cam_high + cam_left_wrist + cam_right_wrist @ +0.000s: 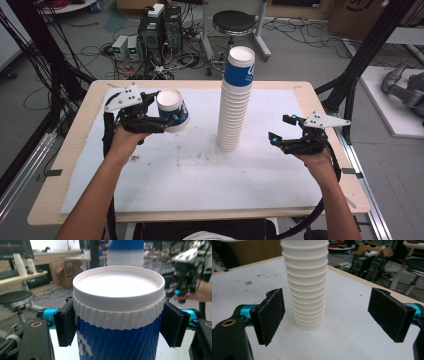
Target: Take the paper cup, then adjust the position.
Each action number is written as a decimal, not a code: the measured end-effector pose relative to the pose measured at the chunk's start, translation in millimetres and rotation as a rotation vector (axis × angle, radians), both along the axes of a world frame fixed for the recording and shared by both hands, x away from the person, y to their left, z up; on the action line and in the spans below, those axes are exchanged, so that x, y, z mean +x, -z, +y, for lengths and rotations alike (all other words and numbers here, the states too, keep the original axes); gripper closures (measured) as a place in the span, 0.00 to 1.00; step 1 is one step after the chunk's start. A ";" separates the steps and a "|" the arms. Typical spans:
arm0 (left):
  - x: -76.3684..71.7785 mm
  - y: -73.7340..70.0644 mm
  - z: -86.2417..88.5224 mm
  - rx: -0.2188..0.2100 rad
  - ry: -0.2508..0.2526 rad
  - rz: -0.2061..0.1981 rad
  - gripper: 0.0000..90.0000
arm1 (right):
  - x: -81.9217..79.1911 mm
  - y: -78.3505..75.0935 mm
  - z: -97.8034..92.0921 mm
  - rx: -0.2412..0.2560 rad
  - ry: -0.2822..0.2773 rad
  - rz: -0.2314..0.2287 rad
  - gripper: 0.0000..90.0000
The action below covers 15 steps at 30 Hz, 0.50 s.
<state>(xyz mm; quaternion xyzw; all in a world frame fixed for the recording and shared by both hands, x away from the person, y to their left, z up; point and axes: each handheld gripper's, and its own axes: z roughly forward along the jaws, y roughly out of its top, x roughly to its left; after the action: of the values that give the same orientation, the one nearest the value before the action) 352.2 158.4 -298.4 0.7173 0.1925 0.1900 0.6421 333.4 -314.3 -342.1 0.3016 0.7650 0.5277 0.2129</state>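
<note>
A tall stack of paper cups (235,102) stands upside down in the middle of the white table cover, its top cup blue and white. My left gripper (167,117) is shut on a single blue and white cup (173,110), held above the table to the left of the stack. In the left gripper view both pads press the cup (117,315) just below its white ribbed band, its flat white base facing the camera. My right gripper (282,131) hovers open to the right of the stack; in the right gripper view the ribbed stack (307,282) stands between and beyond the pads (270,313).
The table (75,130) has a wooden rim around a white sheet (190,175) with small stains. Beyond it on the floor are a black stool (233,22), computer boxes (160,30) and cables. Black frame posts (370,50) rise at the right.
</note>
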 end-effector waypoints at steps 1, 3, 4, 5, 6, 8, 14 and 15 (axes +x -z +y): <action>-0.1 5.6 -0.4 0.008 0.003 0.010 0.29 | -0.4 3.3 -1.1 0.002 0.013 -0.003 0.16; -0.5 14.3 -0.2 0.009 0.000 0.024 0.29 | 0.7 6.9 -2.2 -0.004 0.021 0.008 0.16; -0.6 19.3 -0.1 0.005 -0.004 0.029 0.29 | 0.6 7.8 -2.4 -0.003 0.026 0.009 0.16; -1.0 21.7 0.4 0.006 -0.005 0.032 0.29 | 0.3 8.0 -2.2 -0.001 0.025 0.004 0.16; -1.5 25.2 0.1 -0.003 -0.007 0.038 0.29 | 0.3 8.0 -2.2 -0.001 0.025 0.004 0.16; -2.7 28.3 -0.1 0.001 -0.015 0.038 0.29 | -1.6 7.8 -0.1 -0.008 0.015 0.002 0.16; -5.4 36.7 -4.4 0.007 -0.012 0.037 0.29 | -5.3 8.6 1.2 -0.003 0.010 0.004 0.16; -5.7 37.7 -5.5 0.009 -0.009 0.037 0.29 | -5.7 9.4 1.8 -0.004 0.006 0.001 0.16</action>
<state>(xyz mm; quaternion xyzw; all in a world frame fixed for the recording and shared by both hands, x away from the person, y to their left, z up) 346.5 152.9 -336.1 0.7227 0.2068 0.1806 0.6343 327.7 -312.4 -351.5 0.3039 0.7652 0.5254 0.2148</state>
